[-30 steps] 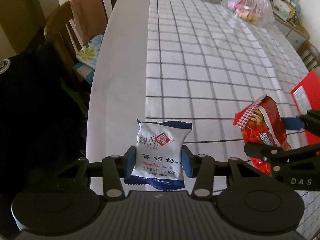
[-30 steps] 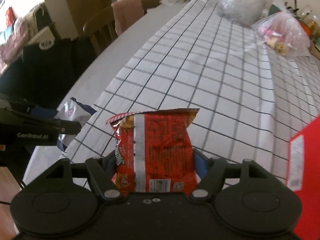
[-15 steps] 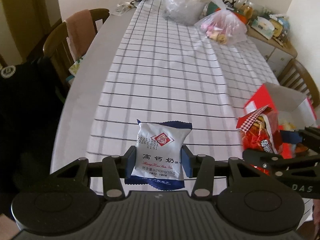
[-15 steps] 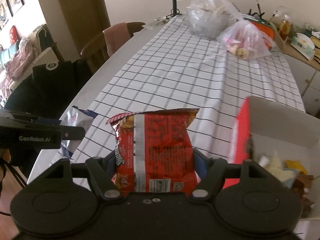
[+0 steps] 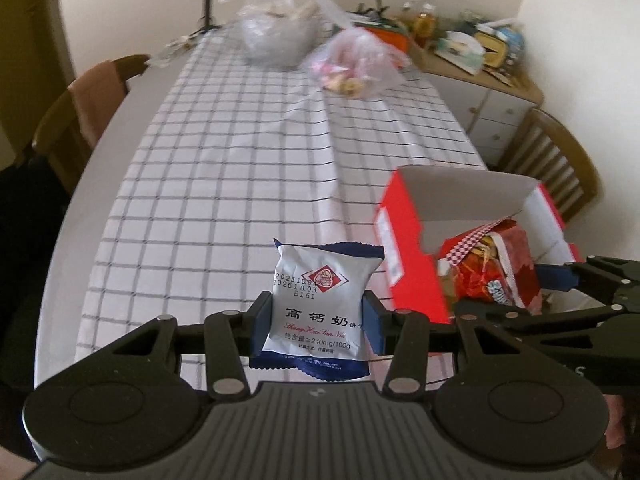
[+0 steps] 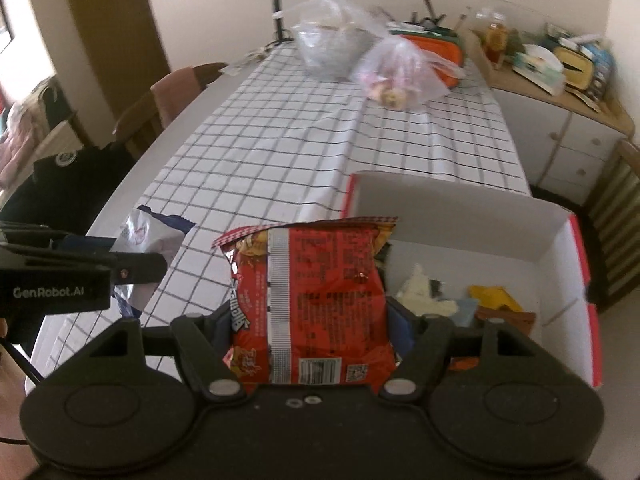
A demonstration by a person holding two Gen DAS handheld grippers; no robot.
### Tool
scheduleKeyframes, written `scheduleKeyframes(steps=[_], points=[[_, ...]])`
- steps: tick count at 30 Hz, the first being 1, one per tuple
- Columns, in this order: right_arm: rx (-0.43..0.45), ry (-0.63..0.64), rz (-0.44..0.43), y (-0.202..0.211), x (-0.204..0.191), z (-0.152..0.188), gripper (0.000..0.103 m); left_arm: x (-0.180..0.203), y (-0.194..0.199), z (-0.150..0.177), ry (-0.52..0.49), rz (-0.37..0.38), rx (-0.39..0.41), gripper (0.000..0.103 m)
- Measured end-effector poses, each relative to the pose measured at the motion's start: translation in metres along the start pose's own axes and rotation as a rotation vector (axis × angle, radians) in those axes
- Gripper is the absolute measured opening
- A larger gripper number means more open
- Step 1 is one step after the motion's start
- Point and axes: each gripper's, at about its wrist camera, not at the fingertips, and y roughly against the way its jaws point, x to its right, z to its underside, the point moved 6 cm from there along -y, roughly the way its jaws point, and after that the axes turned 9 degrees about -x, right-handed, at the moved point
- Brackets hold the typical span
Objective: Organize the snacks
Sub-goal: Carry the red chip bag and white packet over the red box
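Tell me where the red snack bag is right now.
The red snack bag is clamped upright in the right gripper, at the near-left corner of the open red box.

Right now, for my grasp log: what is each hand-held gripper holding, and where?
Left hand-held gripper: white-and-blue foil biscuit packet, by its lower sides. Right hand-held gripper: red crinkly snack bag, likewise.

On white snack packet (image 5: 320,304): "20251004", "20261003", "B161", "高钙奶", "ShangHaiSanNiu", "≥240mg/100g". On left gripper (image 6: 60,276) side: "GenRobot.AI". On red snack bag (image 6: 308,300): barcode and QR code, small print not readable.
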Motion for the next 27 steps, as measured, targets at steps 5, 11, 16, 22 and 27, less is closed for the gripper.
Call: scheduleKeyframes(steps=[5,11,16,22,27], points=[[0.017,-0.075,0.038,0.006,0.022,-0.002,0.072,0.027,-0.005,-0.016,-0.077,0.031,-0.003,0.046],[0.038,-0.151,0.095,0.010,0.047,0.002,0.072,0.056,-0.008,-0.026,-0.184,0.053,0.007,0.046],[0.034,-0.201,0.119,0.010,0.071,0.007,0.072,0.076,-0.014,-0.030,-0.223,0.065,-0.007,0.046],[0.013,-0.208,0.129,0.006,0.106,0.010,0.073,0.103,-0.025,-0.036,-0.241,0.064,-0.015,0.046],[-0.014,-0.205,0.143,-0.002,0.132,0.010,0.073,0.129,-0.043,-0.040,-0.239,0.044,-0.044,0.046]])
